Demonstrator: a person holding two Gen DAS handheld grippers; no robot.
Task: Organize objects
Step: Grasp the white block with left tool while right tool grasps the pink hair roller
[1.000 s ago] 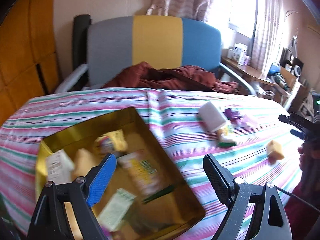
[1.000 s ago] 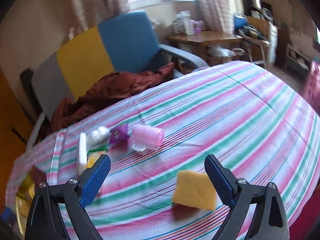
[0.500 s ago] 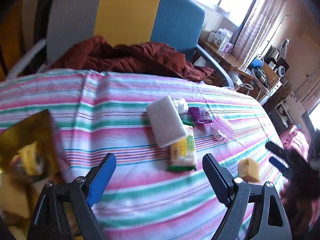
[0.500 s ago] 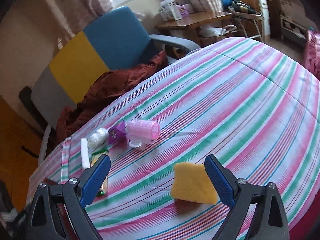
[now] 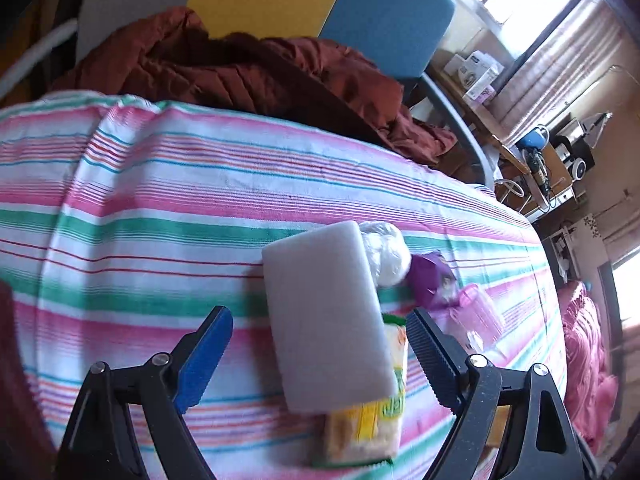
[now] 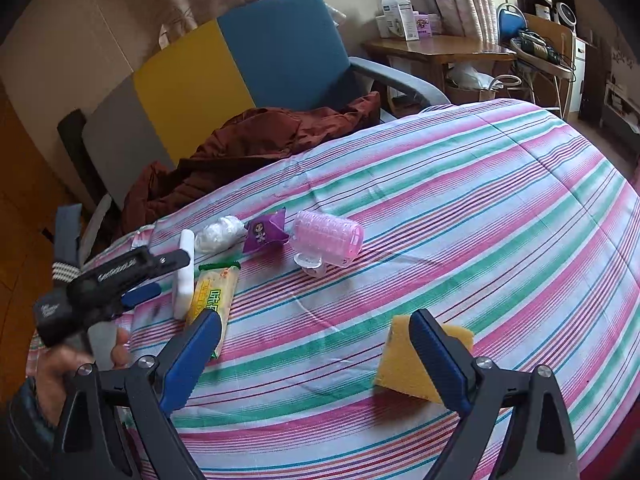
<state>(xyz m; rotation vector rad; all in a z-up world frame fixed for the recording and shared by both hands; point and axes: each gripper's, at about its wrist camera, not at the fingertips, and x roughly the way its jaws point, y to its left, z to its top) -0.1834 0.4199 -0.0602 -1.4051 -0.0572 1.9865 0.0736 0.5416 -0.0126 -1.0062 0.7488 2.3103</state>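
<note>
Left gripper (image 5: 318, 352) is pointing steeply down, jaws standing wide apart, gripping nothing. Right gripper (image 6: 314, 354) is also tilting down, jaws spread wide, nothing clamped. The left hand (image 6: 76, 364) is wrapping its gripper's handle at near left.

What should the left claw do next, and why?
Probably ease down and close on the white foam block. The left gripper is open with the block lying between its fingers, not yet pinched. The block leans on the yellow snack packet, so it may shift.
</note>
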